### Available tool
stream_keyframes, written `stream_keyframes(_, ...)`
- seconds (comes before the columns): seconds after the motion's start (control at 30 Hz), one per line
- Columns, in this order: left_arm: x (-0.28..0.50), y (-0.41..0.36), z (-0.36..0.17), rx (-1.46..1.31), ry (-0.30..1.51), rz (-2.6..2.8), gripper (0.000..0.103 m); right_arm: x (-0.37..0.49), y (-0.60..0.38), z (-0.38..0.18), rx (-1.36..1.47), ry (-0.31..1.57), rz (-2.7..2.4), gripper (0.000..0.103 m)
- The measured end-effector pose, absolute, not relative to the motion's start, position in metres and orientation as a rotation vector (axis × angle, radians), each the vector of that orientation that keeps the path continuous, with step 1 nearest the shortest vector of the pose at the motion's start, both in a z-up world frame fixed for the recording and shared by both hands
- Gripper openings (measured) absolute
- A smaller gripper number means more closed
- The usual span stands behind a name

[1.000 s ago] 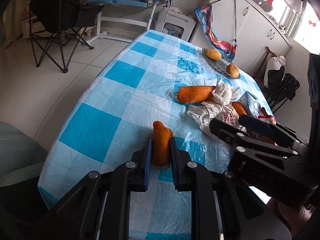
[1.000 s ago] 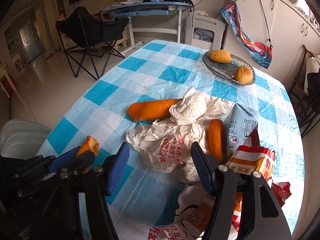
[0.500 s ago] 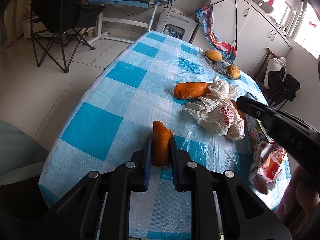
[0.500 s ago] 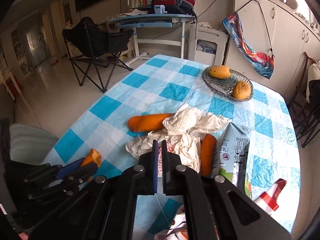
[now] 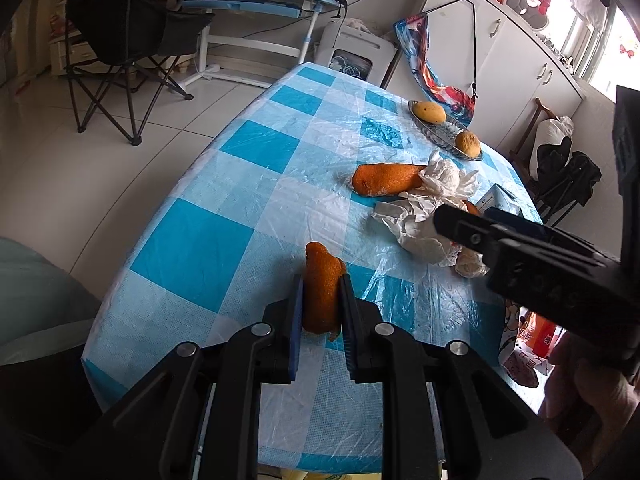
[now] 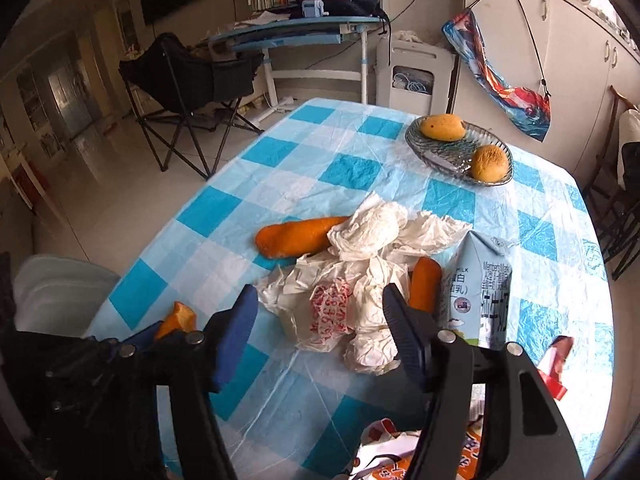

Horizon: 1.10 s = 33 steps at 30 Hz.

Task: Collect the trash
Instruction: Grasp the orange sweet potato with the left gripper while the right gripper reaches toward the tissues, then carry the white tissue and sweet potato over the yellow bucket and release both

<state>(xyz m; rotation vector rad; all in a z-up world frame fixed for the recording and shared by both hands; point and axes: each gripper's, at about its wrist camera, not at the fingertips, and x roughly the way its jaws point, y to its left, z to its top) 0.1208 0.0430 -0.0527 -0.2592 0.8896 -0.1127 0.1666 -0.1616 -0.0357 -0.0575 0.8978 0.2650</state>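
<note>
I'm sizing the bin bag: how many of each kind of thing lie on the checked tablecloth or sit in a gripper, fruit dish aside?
Orange peel pieces: 3 (one in the left gripper, a long one, one by the carton)
Crumpled white paper heap: 1
Milk carton: 1
Printed snack wrappers: number unclear
Total: 5 plus the wrappers

Table [image 6: 360,168] layout: bowl [image 6: 440,156] at the far right, two fruits [image 6: 444,127] in it. Mid-table, a peel strip [image 6: 298,236] lies left of the crumpled paper pile [image 6: 360,280], its right end tucked under the paper. A second peel piece [image 6: 425,284] sits between the pile and the milk carton [image 6: 478,288], which stands just right of it. Snack wrappers [image 6: 556,372] at the near right edge. Left tongs [image 5: 322,312] near the left edge, peel piece [image 5: 320,288] between them. Right tongs [image 6: 316,322] straddle the pile's near side. Folding chair [image 6: 188,80] and desk [image 6: 296,32] on the floor beyond.
</note>
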Motion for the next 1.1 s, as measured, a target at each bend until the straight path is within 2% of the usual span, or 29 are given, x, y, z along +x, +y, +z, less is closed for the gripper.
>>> stream_keyframes(0.07,0.121,0.043,-0.053,-0.262,0.890,-0.114,0.017,0.169,-0.159,-0.043,-0.088,0.903,0.244,0.057)
stream_keyframes(0.1,0.121,0.043,-0.053,-0.262,0.890,-0.114,0.017,0.169,-0.159,-0.044,-0.110,0.894,0.229,0.045)
stream_keyframes(0.13,0.122,0.043,-0.053,-0.262,0.891,-0.115,0.017,0.169,-0.160,-0.044,-0.121,0.890,0.221,0.037)
stream_keyframes(0.17,0.122,0.042,-0.053,-0.262,0.891,-0.117,0.017,0.168,-0.162,-0.044,-0.110,0.889,0.228,0.024)
stream_keyframes(0.23,0.122,0.041,-0.054,-0.265,0.892,-0.121,0.017,0.167,-0.168,-0.038,-0.085,0.879,0.243,0.010)
stream_keyframes(0.27,0.122,0.041,-0.053,-0.267,0.892,-0.122,0.017,0.165,-0.171,-0.033,-0.068,0.870,0.252,0.007)
stream_keyframes(0.63,0.119,0.039,-0.050,-0.279,0.873,-0.136,0.016,0.156,-0.220,0.005,0.510,0.808,0.455,0.005)
stream_keyframes(1.1,0.109,0.034,-0.039,-0.247,0.828,-0.160,0.016,0.083,-0.244,0.003,0.608,0.800,0.521,0.005)
